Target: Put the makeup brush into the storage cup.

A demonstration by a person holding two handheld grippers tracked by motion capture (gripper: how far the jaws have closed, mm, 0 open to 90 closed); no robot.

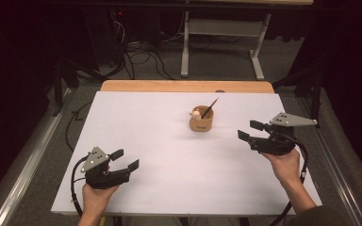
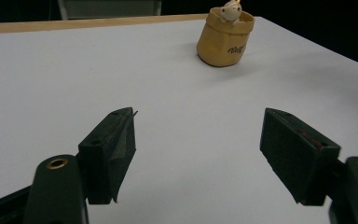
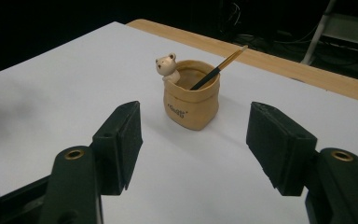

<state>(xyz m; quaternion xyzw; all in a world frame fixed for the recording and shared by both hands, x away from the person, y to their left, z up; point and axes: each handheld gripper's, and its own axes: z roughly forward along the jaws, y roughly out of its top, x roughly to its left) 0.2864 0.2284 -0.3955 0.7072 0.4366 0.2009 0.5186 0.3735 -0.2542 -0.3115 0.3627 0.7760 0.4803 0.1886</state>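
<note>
A small tan sack-shaped pot (image 1: 201,123) stands on the white table top (image 1: 169,155), right of the middle. A little bear figure (image 3: 167,66) sits on its rim, and a thin dark brush (image 3: 218,68) leans inside it. The pot (image 3: 192,101) shows a short way beyond my right gripper (image 3: 195,140), whose jaws are open and empty. My right gripper (image 1: 249,131) hovers to the pot's right. My left gripper (image 1: 125,159) rests near the front left, open and empty. From the left gripper (image 2: 198,144), the pot (image 2: 224,39) is far off.
A wooden strip (image 1: 187,86) runs along the table's far edge. Beyond it stand a white desk frame (image 1: 220,44) and tangled cables (image 1: 143,56) on the floor. Metal rails (image 1: 26,165) flank the table.
</note>
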